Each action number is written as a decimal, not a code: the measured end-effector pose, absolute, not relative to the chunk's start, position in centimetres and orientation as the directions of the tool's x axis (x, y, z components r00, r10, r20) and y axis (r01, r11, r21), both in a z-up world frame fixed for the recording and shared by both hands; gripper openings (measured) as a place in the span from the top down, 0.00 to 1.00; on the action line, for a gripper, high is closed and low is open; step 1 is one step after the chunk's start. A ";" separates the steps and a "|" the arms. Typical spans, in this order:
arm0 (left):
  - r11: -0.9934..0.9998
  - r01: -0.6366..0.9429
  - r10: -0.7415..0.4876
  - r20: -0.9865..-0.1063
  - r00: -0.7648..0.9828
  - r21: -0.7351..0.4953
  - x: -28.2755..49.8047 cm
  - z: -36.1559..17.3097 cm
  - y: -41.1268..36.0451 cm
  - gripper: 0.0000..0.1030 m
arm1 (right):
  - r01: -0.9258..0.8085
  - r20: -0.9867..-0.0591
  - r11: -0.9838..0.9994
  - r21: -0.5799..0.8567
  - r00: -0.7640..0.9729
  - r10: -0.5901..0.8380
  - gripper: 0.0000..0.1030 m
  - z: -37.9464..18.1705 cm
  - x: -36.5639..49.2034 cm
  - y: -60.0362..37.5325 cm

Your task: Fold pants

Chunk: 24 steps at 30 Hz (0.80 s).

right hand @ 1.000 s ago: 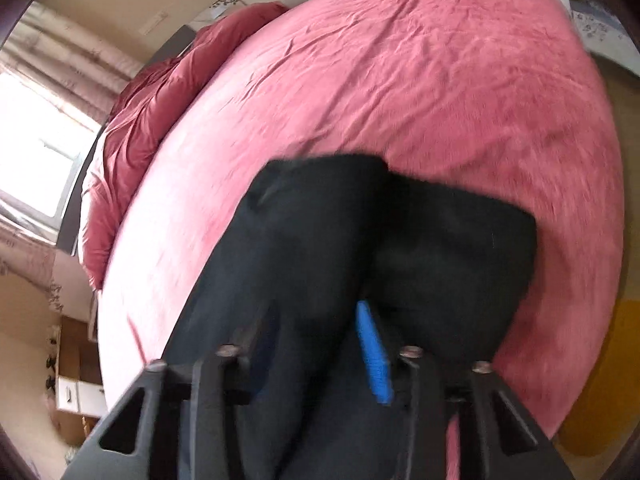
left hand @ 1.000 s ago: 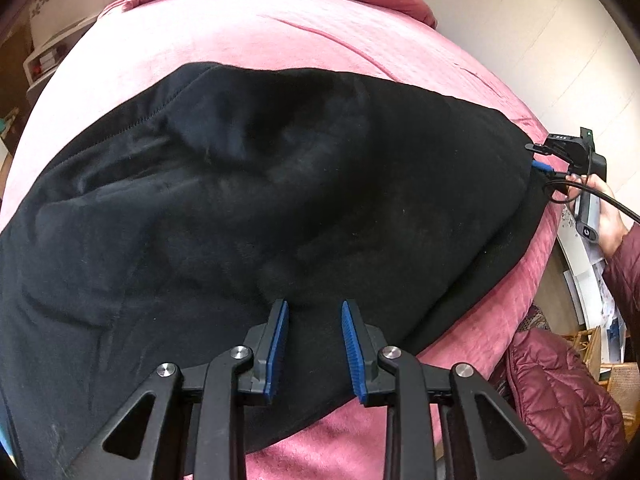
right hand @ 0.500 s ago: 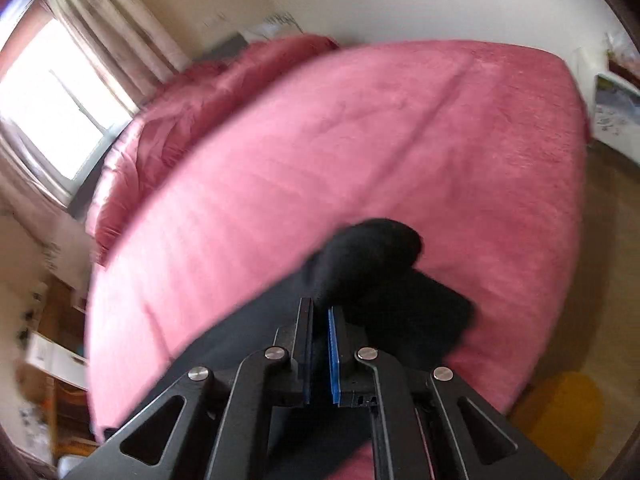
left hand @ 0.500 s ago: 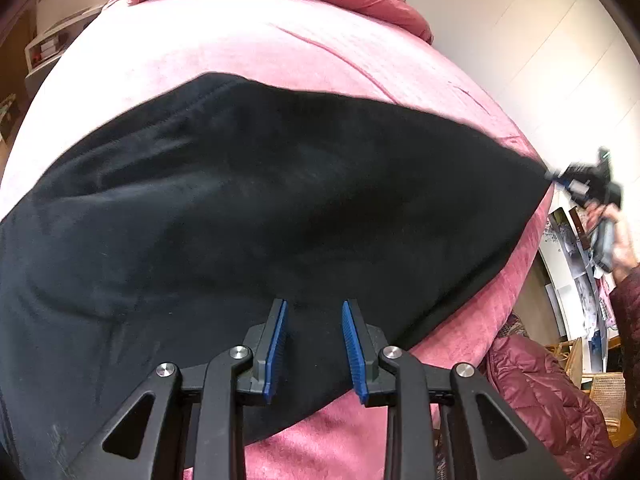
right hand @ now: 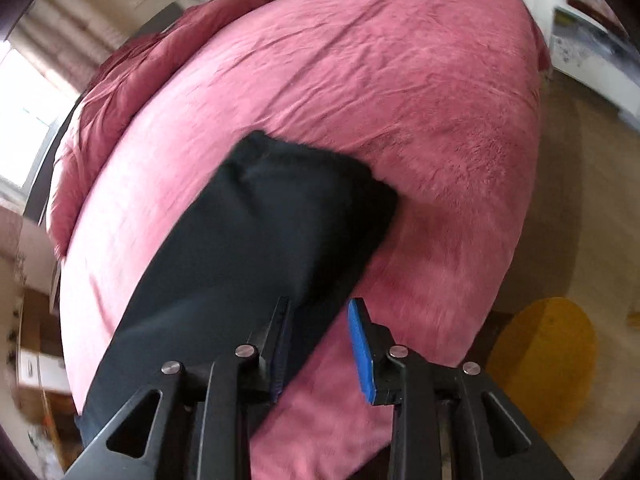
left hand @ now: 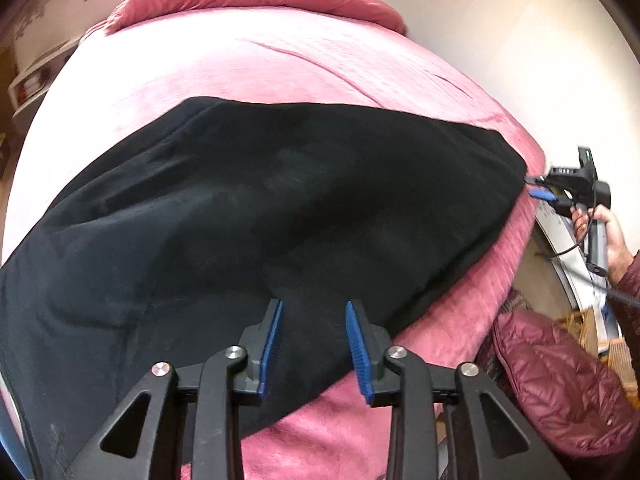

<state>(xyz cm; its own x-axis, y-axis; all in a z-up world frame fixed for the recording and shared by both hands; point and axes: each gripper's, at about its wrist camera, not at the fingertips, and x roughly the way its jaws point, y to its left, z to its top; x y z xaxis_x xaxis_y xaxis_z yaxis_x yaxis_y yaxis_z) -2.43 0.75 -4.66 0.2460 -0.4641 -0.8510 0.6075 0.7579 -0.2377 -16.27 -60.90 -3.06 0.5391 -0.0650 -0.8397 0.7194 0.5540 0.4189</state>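
Bedroom with a pink-covered bed and cream walls

The bed (right hand: 400, 92) fills the room's middle, a crumpled red duvet (right hand: 120, 76) heaped at its far end. A bright window (right hand: 24, 136) with curtains glows at far left. Beige floor (right hand: 560, 200) lies right, a yellow round rug (right hand: 548, 360) near.

Pants (left hand: 256, 208): black cloth, matt, soft fleece-like nap, under and ahead of the left fingers. Bed cover (right hand: 400, 92): pink plush cloth, short fuzzy pile, faintly creased, ahead of the right fingers. Left gripper (left hand: 314, 340): matt black plastic arms, bright metal pivot pins, blue ribbed pads (left hand: 357, 344). Right gripper (right hand: 322, 344): same build. Jacket (left hand: 560, 384) right of left fingers: maroon quilted cloth, slight sheen.
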 end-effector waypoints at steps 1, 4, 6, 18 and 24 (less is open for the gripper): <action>0.746 0.624 -0.468 -0.850 0.243 -0.233 -2.9 -4.6 0.4 0.68 | 0.686 -0.832 0.574 0.448 0.555 -0.014 0.70 -3.2 -16.0 -59.6; 0.707 0.677 -0.475 -0.846 0.241 -0.204 -4.1 -4.7 -0.4 0.64 | 0.549 -0.792 0.636 0.542 0.587 0.169 0.70 -3.6 -14.9 -54.4; 0.678 0.711 -0.477 -0.847 0.234 -0.185 -4.9 -4.8 -1.2 0.60 | 0.497 -0.777 0.649 0.576 0.579 0.246 0.70 -4.5 -14.1 -51.2; 0.655 0.738 -0.454 -0.865 0.214 -0.161 -4.9 -8.1 -2.9 0.58 | 0.497 -0.771 0.615 0.612 0.550 0.321 0.77 -8.6 -11.7 -46.7; 0.669 0.698 -0.510 -0.841 0.179 -0.257 -3.3 -8.0 -1.4 0.86 | 0.469 -0.791 0.688 0.554 0.554 0.259 0.94 -6.7 -11.3 -45.9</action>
